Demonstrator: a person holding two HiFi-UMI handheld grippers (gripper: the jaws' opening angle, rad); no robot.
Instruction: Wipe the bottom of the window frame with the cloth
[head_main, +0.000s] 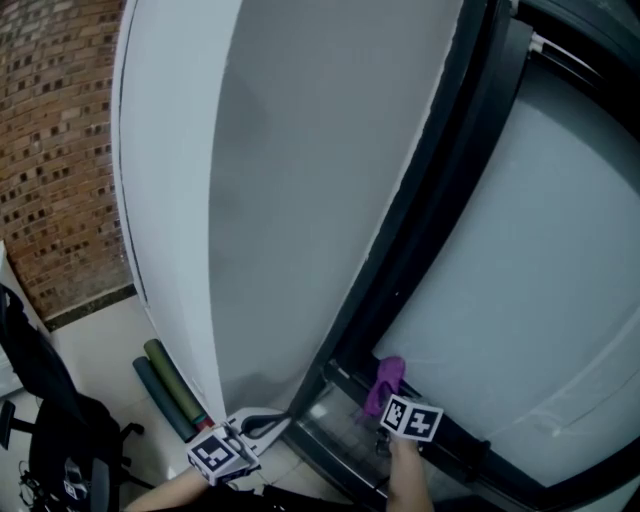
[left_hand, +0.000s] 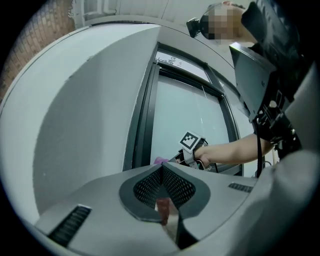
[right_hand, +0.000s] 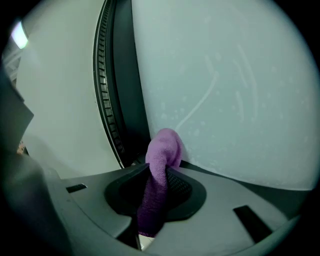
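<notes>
A purple cloth (head_main: 387, 380) is bunched against the corner where the frosted glass (head_main: 520, 260) meets the dark bottom rail of the window frame (head_main: 470, 452). My right gripper (head_main: 384, 403) is shut on it, and its marker cube sits just behind. In the right gripper view the cloth (right_hand: 165, 147) hangs through the shut gripper (right_hand: 156, 172), its rounded tip touching the glass (right_hand: 225, 90) beside the vertical frame post (right_hand: 122, 100). My left gripper (head_main: 268, 425) is low on the left, near the white wall, shut and holding nothing (left_hand: 162, 167).
A curved white wall (head_main: 250, 200) runs left of the frame. Two rolled dark mats (head_main: 168, 390) lie on the floor at its foot. A brick wall (head_main: 55, 150) and black gear (head_main: 50, 430) stand further left. The person's forearm (left_hand: 235, 150) shows in the left gripper view.
</notes>
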